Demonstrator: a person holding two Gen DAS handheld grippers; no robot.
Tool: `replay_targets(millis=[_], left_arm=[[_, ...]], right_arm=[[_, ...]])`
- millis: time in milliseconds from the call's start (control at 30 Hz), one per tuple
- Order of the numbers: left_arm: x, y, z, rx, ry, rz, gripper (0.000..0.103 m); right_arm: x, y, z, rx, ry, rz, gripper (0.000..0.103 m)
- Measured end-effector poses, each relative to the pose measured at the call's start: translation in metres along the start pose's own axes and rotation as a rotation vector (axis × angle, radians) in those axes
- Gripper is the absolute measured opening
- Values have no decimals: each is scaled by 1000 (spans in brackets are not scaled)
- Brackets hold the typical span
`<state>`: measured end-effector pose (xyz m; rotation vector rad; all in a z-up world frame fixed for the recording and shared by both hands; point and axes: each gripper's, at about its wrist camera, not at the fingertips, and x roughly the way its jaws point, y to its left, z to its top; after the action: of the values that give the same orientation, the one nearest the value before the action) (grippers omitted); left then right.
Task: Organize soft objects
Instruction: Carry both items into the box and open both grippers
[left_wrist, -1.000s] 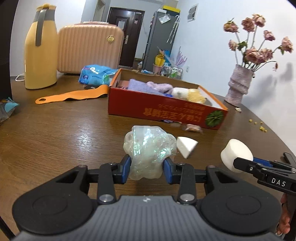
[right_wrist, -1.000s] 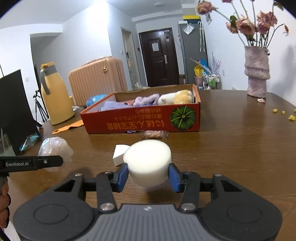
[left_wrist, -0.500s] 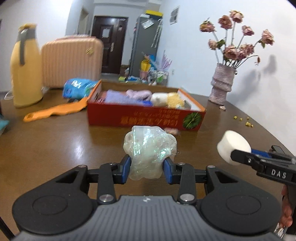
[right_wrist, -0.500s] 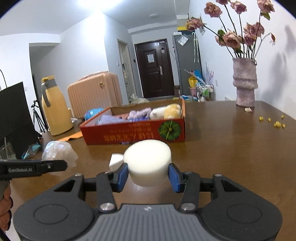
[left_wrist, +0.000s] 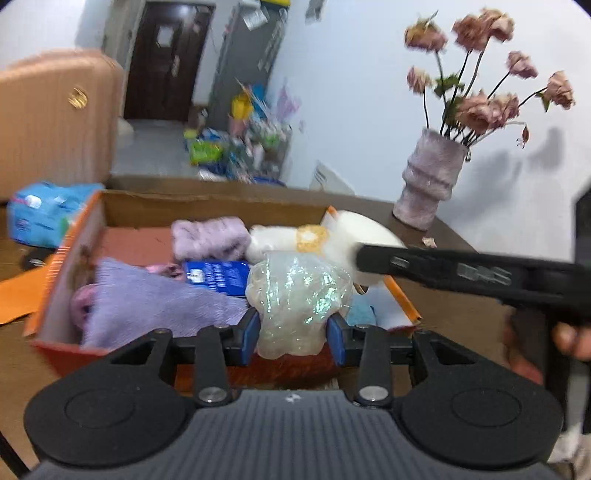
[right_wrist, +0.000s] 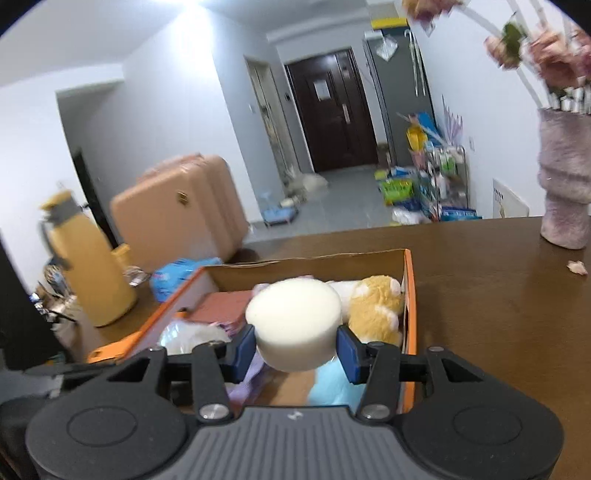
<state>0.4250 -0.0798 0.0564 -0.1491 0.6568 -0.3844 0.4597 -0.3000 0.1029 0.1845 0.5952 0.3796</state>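
Orange cardboard box (left_wrist: 66, 243) sits mid-table w/ soft stuff already inside: lilac knit (left_wrist: 147, 302) at left, plush toy (right_wrist: 376, 306) by the right wall. Left gripper (left_wrist: 293, 328) is clamped on the iridescent crinkly wad (left_wrist: 299, 295), held above the box's near edge, prob. so it drops between knit & blue cloth. Right gripper (right_wrist: 295, 347) is pinched on the white foam puck (right_wrist: 295, 325), over the box's right half, just beside the plush, likely for release there. Both look ready to let go.
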Motion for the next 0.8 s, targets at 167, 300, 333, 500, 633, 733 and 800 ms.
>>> replay_targets(millis=[167,300,333,500,633,733,800], left_arm=[[52,9,1,22,82,10,49],[67,25,-6,-17,74,2,78],[68,28,-7,-11,79,4,78],[53,39,1,-22,61,-13,81],[22,43,10,-13,-4,11,83],[-7,42,14,-12,-49,46,85],[-25,42,13,2,-63,76,85]], right_arm=[[71,-7,13,6,87,-47,47],[106,-5,6,-5,145,-77,51],[111,-5,3,-5,147,-82,57],[117,-6,0,14,128,-64,60],[97,-8,6,17,103,-60,60],[70,-6,12,6,63,-57,61],[51,-3,15,-8,42,-63,61]])
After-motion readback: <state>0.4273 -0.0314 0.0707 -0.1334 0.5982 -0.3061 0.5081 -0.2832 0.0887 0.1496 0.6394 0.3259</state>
